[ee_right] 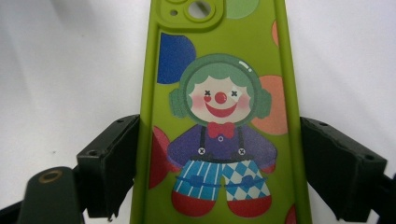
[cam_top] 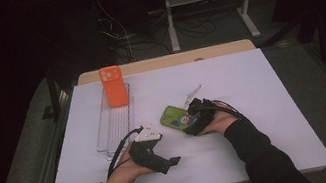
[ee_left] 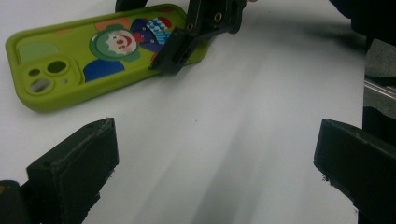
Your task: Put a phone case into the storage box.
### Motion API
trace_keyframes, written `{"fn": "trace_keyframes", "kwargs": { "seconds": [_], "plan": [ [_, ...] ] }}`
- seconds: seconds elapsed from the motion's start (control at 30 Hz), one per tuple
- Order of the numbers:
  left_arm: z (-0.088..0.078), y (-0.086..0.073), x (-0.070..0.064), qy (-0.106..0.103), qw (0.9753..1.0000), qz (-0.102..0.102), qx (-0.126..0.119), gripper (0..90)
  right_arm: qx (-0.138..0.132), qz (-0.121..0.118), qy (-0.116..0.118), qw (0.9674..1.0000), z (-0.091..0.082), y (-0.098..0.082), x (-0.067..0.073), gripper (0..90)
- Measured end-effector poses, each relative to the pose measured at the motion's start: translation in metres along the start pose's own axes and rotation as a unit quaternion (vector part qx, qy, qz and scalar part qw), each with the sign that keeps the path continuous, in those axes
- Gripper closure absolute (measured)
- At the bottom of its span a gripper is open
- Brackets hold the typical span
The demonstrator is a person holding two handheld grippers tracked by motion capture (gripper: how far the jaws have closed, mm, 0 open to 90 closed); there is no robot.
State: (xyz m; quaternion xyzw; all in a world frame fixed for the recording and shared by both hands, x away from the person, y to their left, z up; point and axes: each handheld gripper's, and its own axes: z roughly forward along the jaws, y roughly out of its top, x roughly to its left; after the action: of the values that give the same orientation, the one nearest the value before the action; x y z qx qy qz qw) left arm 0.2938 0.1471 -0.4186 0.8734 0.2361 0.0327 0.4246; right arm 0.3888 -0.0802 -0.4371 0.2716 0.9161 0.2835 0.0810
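A green phone case (cam_top: pixel 174 116) printed with a clown lies flat, back up, on the white table (cam_top: pixel 255 105). My right gripper (cam_top: pixel 191 117) is at its near end. In the right gripper view the jaws of the right gripper (ee_right: pixel 219 172) press on the long sides of the case (ee_right: pixel 224 70). My left gripper (cam_top: pixel 169 159) rests lower left of it, open, with bare table between its jaws. The left gripper view has the left gripper (ee_left: pixel 215 172) in front, the case (ee_left: pixel 70 60) at upper left and the right gripper (ee_left: pixel 175 56) on its end.
An orange phone case (cam_top: pixel 114 86) sits on the far end of a clear ridged tray (cam_top: pixel 115 123) at the left. A small pale object (cam_top: pixel 193 94) lies just beyond the green case. A wooden strip (cam_top: pixel 166 61) edges the far side.
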Motion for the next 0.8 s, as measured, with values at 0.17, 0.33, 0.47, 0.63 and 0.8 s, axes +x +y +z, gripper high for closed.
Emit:
{"fn": "trace_keyframes", "kwargs": {
  "seconds": [0.17, 0.33, 0.47, 0.63, 0.8],
  "plan": [
    [-0.001, 0.000, 0.001, -0.001, 0.9999, 0.011, 0.010, 0.0, -0.009, -0.003, 0.004, 1.0000, -0.012, -0.001, -0.002, 15.5],
    [0.001, 0.000, 0.000, -0.005, 0.9999, 0.012, 0.003, 0.0, -0.019, -0.006, 0.002, 0.9998, -0.029, -0.007, -0.007, 15.6],
    [0.002, 0.001, -0.002, -0.011, 0.9999, 0.011, -0.002, 0.0, -0.020, -0.010, 0.008, 0.9997, -0.041, -0.012, -0.010, 15.5],
    [0.001, 0.007, -0.001, -0.016, 0.9996, 0.023, 0.006, 0.0, -0.020, -0.023, 0.023, 0.9993, -0.057, -0.020, -0.015, 15.5],
    [0.000, 0.019, -0.001, -0.023, 0.9992, 0.029, 0.014, 0.0, -0.017, -0.036, 0.042, 0.9983, -0.070, -0.025, -0.018, 15.5]
  ]
}}
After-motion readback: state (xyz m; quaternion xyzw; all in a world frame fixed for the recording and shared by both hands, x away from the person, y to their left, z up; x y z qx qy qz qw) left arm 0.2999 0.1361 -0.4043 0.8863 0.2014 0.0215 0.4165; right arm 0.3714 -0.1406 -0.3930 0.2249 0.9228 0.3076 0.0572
